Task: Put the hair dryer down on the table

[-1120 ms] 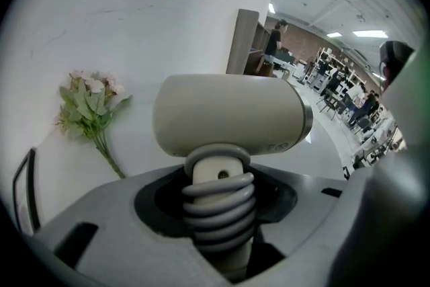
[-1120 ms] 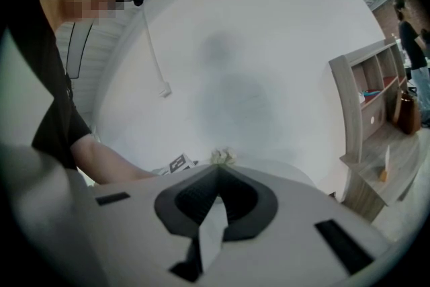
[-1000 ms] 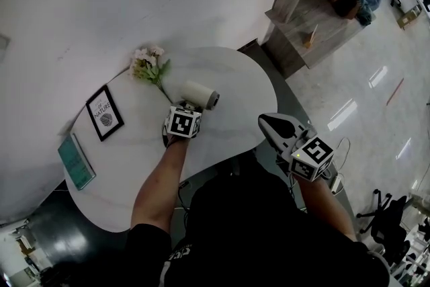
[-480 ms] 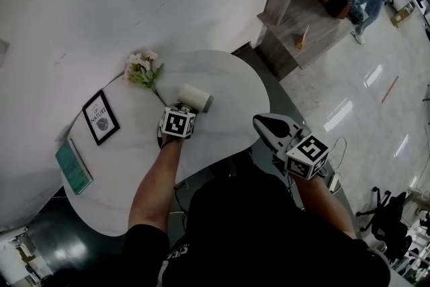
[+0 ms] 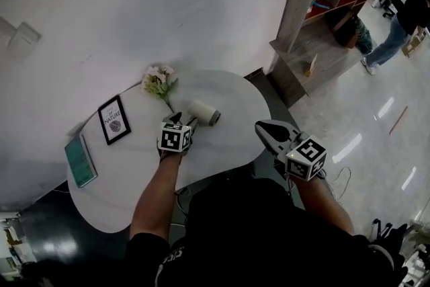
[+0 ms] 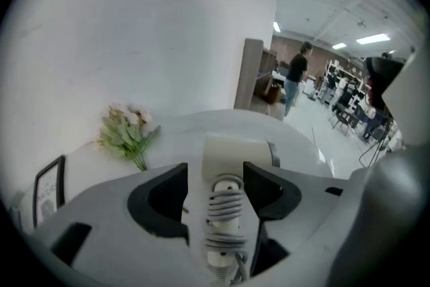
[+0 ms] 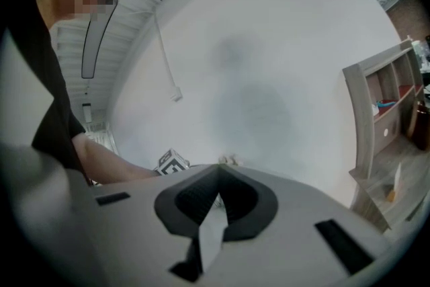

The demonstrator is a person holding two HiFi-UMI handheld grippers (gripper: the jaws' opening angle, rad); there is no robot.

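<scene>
Left gripper (image 5: 177, 120) just opened wide round hair dryer (image 5: 203, 111) | white table (image 5: 228, 139), shelf (image 5: 304, 17) beyond | right gripper (image 5: 262, 127) closed

A cream, barrel-shaped hair dryer (image 5: 203, 111) lies on the white rounded table (image 5: 228, 87), near a bunch of pale flowers (image 5: 158, 80). The left gripper (image 5: 177, 121), its jaws just opening, straddles the dryer's handle end. The right gripper (image 5: 264, 130) hangs beyond the table's edge.

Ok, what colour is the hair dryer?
The hair dryer is cream with a grey end band; the left gripper view shows it best.
</scene>
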